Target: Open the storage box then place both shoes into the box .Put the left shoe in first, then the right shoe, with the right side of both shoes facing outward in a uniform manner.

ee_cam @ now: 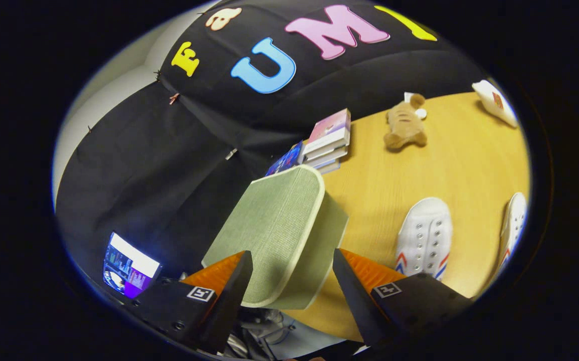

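A green fabric storage box lid (274,220) with a cream rim is lifted and tilted over the wooden table (379,185). My gripper (292,265) is shut on the lid's near edge, one finger on each side of it. Beyond my right finger, a white lace-up shoe (424,238) with red and blue stripes lies on the table. A second matching white shoe (515,225) lies farther right. The box body is hidden behind the lid.
A stack of books (327,140) stands just beyond the lid near the black cloth wall. A brown plush toy (405,125) lies farther back on the table, and a white object (495,103) sits at the far corner. A lit screen (129,265) glows beside my left finger.
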The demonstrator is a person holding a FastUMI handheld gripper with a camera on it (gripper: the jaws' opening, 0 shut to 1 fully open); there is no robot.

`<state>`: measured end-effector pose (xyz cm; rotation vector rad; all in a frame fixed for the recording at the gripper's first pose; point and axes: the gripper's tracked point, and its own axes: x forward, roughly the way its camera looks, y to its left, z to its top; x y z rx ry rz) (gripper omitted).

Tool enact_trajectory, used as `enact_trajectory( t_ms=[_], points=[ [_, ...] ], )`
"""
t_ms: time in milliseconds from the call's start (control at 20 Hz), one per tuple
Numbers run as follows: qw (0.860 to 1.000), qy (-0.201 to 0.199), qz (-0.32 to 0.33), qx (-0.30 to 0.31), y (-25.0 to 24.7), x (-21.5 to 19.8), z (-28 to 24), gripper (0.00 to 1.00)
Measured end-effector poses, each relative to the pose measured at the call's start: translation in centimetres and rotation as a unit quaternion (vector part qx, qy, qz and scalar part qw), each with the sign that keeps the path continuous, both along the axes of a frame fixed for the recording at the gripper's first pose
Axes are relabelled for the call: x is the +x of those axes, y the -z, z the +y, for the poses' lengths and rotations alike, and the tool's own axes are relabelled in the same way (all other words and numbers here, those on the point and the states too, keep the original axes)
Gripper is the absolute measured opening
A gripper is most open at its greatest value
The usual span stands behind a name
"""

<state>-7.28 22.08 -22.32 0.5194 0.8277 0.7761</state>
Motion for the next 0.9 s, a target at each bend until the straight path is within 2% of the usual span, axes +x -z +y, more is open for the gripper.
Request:
enact_trajectory(
  t_ms=[350,600,900],
  points=[
    [0.993,-0.053,0.087,0.059,2.8,-1.2,3.3,0.98],
    [0.973,-0.064,0.169,0.14,1.8,-1.9,5.4,0.97],
    [0.958,-0.07,0.217,0.176,1.7,-2.4,7.7,0.96]
  ],
)
